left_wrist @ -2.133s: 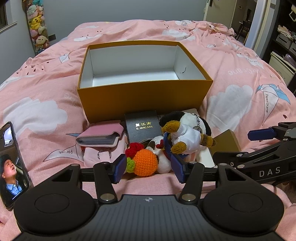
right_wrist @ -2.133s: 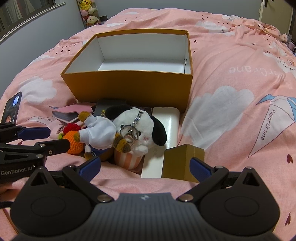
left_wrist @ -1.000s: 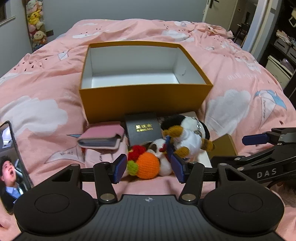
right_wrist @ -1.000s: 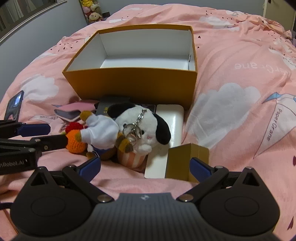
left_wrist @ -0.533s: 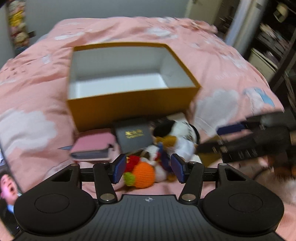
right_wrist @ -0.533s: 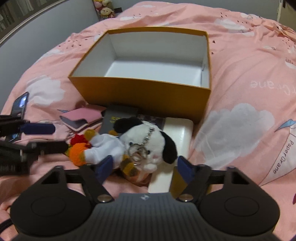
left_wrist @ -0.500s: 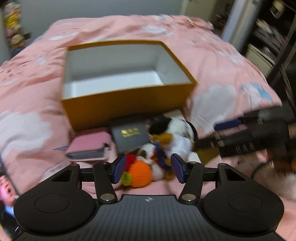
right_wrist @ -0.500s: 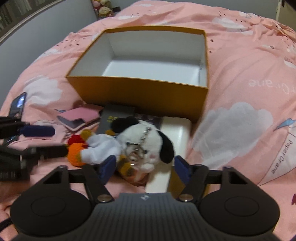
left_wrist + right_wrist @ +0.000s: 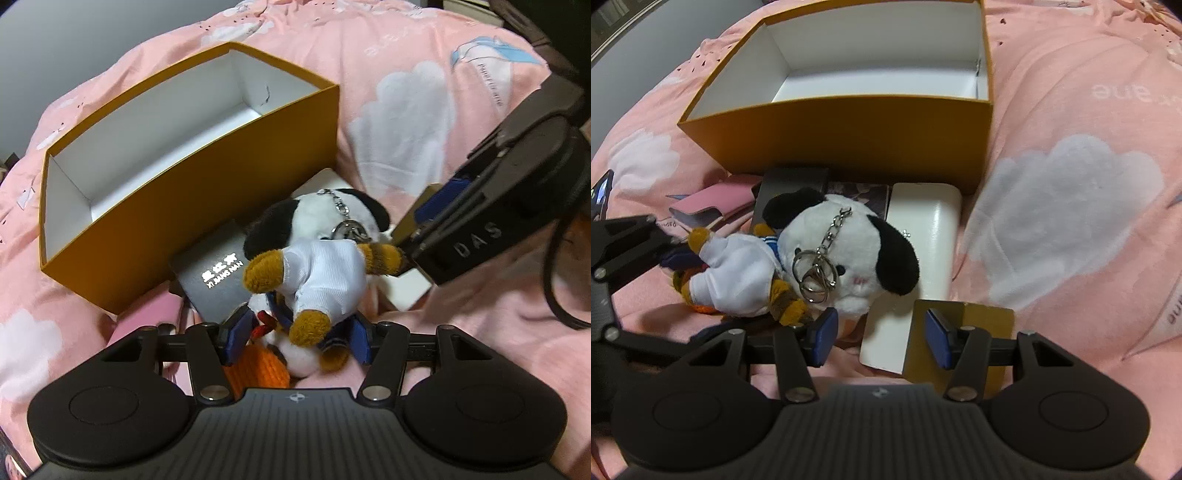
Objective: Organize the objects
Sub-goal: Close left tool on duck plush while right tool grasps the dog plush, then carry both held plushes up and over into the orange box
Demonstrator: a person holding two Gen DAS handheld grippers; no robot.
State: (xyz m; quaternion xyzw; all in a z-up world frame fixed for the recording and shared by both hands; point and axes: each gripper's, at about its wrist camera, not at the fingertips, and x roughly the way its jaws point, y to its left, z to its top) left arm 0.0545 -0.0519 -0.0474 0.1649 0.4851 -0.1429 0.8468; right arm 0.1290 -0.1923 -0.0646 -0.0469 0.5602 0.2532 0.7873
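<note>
Black left gripper (image 9: 297, 341); blue-padded fingers (image 9: 236, 334); silver screws; "DAS" lettering on right gripper (image 9: 424, 218).

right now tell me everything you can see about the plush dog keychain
The plush dog is soft and white with black floppy ears, a white sailor top with blue-striped collar, and brown paws. A silver chain and key rings hang on its face. It lies on its side on the pink bedspread, over a black box and a crocheted orange toy.
</note>
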